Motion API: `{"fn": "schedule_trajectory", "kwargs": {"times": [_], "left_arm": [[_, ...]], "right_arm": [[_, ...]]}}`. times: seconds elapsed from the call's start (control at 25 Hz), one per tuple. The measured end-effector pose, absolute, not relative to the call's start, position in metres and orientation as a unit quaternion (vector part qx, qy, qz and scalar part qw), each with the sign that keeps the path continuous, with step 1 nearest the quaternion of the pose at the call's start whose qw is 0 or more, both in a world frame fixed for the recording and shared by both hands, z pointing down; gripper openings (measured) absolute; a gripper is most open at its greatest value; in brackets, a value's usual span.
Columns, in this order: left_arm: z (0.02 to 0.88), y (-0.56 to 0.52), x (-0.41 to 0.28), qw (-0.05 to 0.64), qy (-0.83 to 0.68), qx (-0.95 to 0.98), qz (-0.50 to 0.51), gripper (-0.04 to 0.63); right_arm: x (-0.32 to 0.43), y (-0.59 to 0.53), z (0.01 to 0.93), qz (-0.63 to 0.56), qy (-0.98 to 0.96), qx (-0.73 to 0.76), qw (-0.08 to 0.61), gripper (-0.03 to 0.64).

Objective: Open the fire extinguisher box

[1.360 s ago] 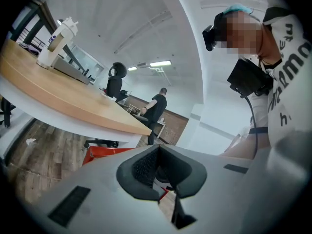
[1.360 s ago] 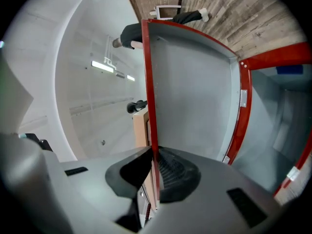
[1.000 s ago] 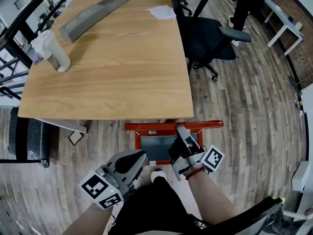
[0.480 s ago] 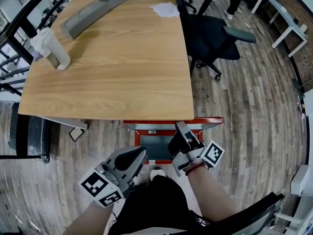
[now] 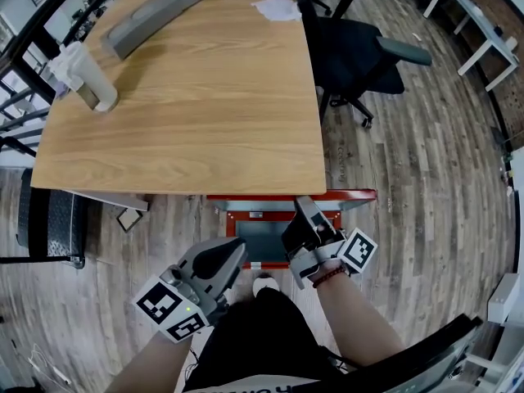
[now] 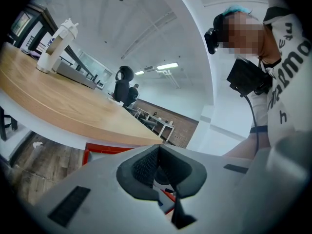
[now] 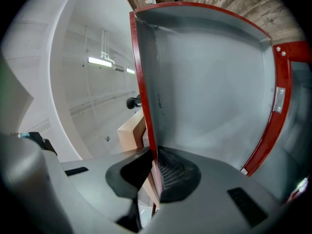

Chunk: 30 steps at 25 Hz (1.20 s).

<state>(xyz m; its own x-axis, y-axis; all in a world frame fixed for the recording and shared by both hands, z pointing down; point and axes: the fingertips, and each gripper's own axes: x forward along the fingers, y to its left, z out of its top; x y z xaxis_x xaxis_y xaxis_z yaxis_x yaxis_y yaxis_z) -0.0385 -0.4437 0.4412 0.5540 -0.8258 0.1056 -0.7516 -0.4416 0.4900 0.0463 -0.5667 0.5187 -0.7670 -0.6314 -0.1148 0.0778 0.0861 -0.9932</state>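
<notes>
The red fire extinguisher box (image 5: 246,196) sits on the wood floor just under the table's near edge. Its grey inside (image 5: 260,242) shows. My right gripper (image 5: 303,210) is shut on the red edge of the box's door (image 7: 142,77), which runs between its pads, and the door's grey inner panel (image 7: 209,82) fills the right gripper view. My left gripper (image 5: 236,256) hovers to the left of the box above the person's knee. In the left gripper view the left gripper (image 6: 158,152) is shut with nothing in it, and the box's red frame (image 6: 100,147) shows beyond its jaws.
A wooden table (image 5: 196,97) stands right behind the box, bearing a grey tray (image 5: 155,11), a white bottle (image 5: 86,76) and a paper sheet (image 5: 277,8). A black office chair (image 5: 360,56) is at the right and a black mesh bin (image 5: 49,232) at the left. The person's shoe (image 5: 264,285) is below the box.
The right gripper and the door edge it holds have crept slightly toward the table's edge. The left gripper has stayed in place.
</notes>
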Motion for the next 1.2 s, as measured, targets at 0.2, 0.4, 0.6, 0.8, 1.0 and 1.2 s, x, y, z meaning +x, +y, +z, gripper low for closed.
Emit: {"fn": "schedule_trajectory", "kwargs": {"times": [0.2, 0.4, 0.6, 0.8, 1.0, 1.2], "left_arm": [[0.438, -0.444, -0.038, 0.245, -0.466, 0.847, -0.075, 0.005], [0.437, -0.441, -0.044, 0.244, -0.47, 0.845, -0.074, 0.005], [0.435, -0.44, -0.044, 0.243, -0.469, 0.846, -0.077, 0.005], [0.43, -0.436, -0.044, 0.239, -0.466, 0.848, -0.077, 0.005], [0.422, -0.432, -0.051, 0.234, -0.482, 0.842, -0.068, 0.005], [0.404, -0.419, -0.053, 0.222, -0.475, 0.849, -0.074, 0.005]], "right_arm": [[0.047, -0.57, 0.518, -0.646, 0.679, -0.206, 0.281, 0.035], [0.051, -0.569, 0.519, -0.635, 0.687, -0.222, 0.276, 0.054], [0.063, -0.569, 0.522, -0.614, 0.698, -0.253, 0.268, 0.081], [0.075, -0.564, 0.524, -0.608, 0.696, -0.272, 0.267, 0.084], [0.11, -0.552, 0.527, -0.611, 0.669, -0.317, 0.28, 0.084], [0.137, -0.535, 0.52, -0.593, 0.665, -0.353, 0.286, 0.083]]}}
